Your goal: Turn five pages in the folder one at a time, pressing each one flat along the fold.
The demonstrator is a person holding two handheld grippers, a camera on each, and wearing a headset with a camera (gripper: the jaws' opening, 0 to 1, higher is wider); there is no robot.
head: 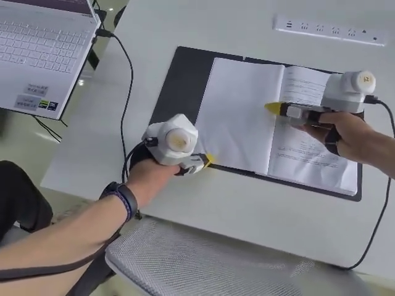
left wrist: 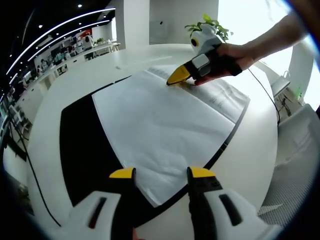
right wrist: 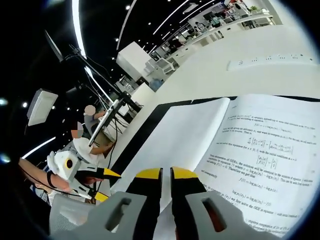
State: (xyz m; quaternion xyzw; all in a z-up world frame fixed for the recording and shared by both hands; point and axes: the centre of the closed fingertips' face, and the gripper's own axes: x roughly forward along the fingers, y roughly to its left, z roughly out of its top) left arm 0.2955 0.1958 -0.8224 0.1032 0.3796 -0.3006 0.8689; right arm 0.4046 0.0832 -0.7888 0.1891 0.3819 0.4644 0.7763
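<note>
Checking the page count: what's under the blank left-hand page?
The black folder cover lies under the blank page and shows past its left edge. Any earlier pages beneath are covered, so their number cannot be told.

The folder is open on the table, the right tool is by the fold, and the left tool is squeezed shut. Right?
No, the left tool is open: the left gripper view shows its yellow tips apart. The folder does lie open on the table, with the right tool by the fold.

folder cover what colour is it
Black. It shows best in the left gripper view, where the folder cover lies bare beside the white page.
</note>
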